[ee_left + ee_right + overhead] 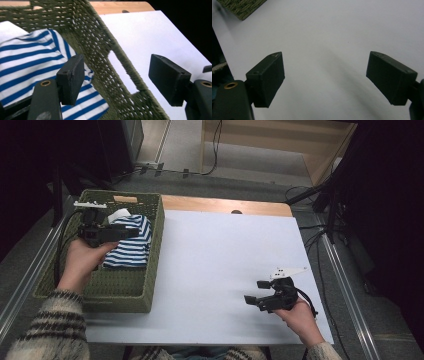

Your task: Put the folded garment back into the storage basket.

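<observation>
A green woven basket stands at the left of the white tabletop. In it lies a folded blue-and-white striped cloth, with something white behind it. My left gripper hovers over the basket, open and holding nothing. In the left gripper view, the left gripper straddles the basket's right wall: one jaw is over the striped cloth, the other over the table. My right gripper is open low over the bare table at the front right; in its own view, the right gripper holds nothing.
A wooden strip runs along the table's far edge. Metal rails flank both sides, with cables on the floor beyond. A corner of the basket appears at the top left of the right gripper view.
</observation>
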Demonstrator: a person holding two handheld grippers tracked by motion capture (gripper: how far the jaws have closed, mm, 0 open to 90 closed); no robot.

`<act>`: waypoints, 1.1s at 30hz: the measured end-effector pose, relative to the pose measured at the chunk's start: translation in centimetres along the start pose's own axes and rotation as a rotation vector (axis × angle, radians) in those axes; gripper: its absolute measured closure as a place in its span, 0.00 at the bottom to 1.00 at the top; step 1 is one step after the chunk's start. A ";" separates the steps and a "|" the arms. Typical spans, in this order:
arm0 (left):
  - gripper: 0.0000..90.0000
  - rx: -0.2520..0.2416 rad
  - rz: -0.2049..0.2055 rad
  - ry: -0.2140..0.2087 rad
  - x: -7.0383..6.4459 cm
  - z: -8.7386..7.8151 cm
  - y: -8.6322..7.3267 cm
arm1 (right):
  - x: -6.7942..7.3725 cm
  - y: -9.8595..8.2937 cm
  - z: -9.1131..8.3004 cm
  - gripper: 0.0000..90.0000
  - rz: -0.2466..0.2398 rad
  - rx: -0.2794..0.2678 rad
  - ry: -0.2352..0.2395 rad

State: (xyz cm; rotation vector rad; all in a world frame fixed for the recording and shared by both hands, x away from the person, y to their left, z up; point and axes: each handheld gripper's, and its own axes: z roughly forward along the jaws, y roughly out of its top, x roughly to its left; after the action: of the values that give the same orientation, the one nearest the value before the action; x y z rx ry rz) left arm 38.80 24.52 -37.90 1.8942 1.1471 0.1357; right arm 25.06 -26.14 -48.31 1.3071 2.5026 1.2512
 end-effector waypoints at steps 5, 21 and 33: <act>0.33 0.008 0.035 -0.027 -1.2 -0.1 -0.5 | -0.1 0.0 -0.1 0.15 0.006 -0.010 -0.005; 0.33 -0.014 0.072 -0.085 -3.1 -0.9 -2.6 | -0.1 0.2 -0.7 0.15 0.013 -0.042 -0.016; 0.32 -0.003 0.098 -0.082 -4.1 -1.5 -4.5 | -0.1 0.2 -0.6 0.15 0.012 -0.029 -0.014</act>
State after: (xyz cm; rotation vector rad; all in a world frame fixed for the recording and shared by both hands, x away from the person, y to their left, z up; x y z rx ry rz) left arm 32.78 23.18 -38.98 1.9361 0.9995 0.1126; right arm 25.00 -26.49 -47.82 1.3224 2.4611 1.2708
